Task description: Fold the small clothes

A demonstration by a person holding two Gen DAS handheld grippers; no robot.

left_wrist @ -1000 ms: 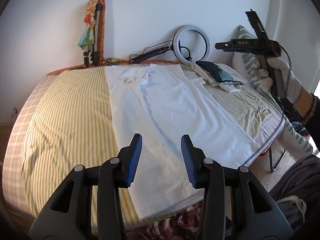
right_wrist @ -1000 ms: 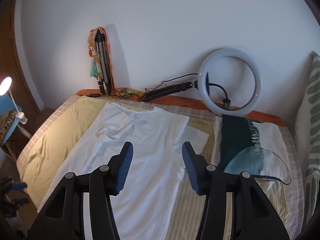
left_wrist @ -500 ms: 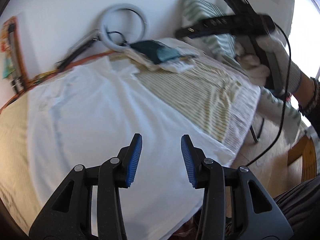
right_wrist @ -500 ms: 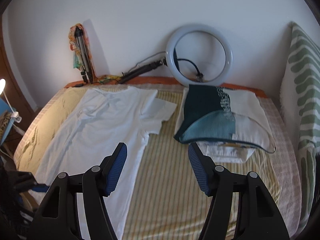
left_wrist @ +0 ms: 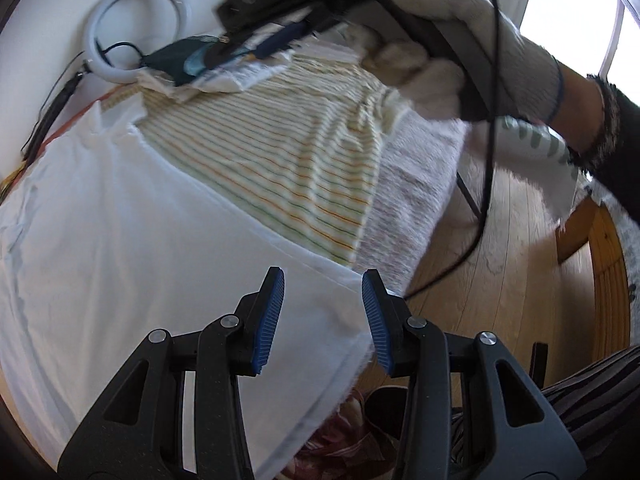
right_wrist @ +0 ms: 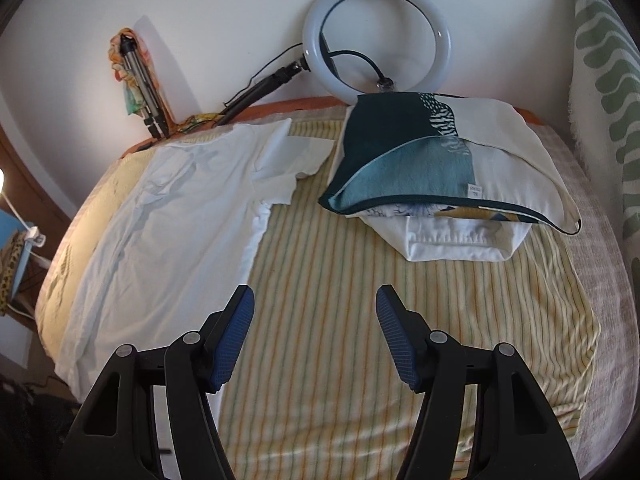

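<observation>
A white T-shirt [left_wrist: 140, 220] lies spread flat on the striped sheet [left_wrist: 280, 160] of a bed. My left gripper [left_wrist: 323, 280] hangs open just above the shirt's bottom corner at the bed's edge, and its pads do not press the cloth. In the right wrist view the T-shirt [right_wrist: 172, 232] fills the left side. There my right gripper [right_wrist: 315, 296] stands open over the bare striped sheet [right_wrist: 360, 320] beside the shirt's side edge, with nothing between its fingers. A gloved hand [left_wrist: 480, 40] holds that gripper at the top of the left wrist view.
A folded stack topped by a teal and cream cloth [right_wrist: 420, 160] lies at the back right. A ring light [right_wrist: 376, 32] and a tripod [right_wrist: 138, 76] lean on the wall. A green-patterned pillow [right_wrist: 600, 80] stands at the right. Wooden floor [left_wrist: 500, 260] and a cable [left_wrist: 486, 184] lie past the bed's edge.
My left gripper swung right and down to the shirt's bottom corner at the bed's edge. My right gripper sank and shifted right over the bare sheet, its jaws a little wider.
</observation>
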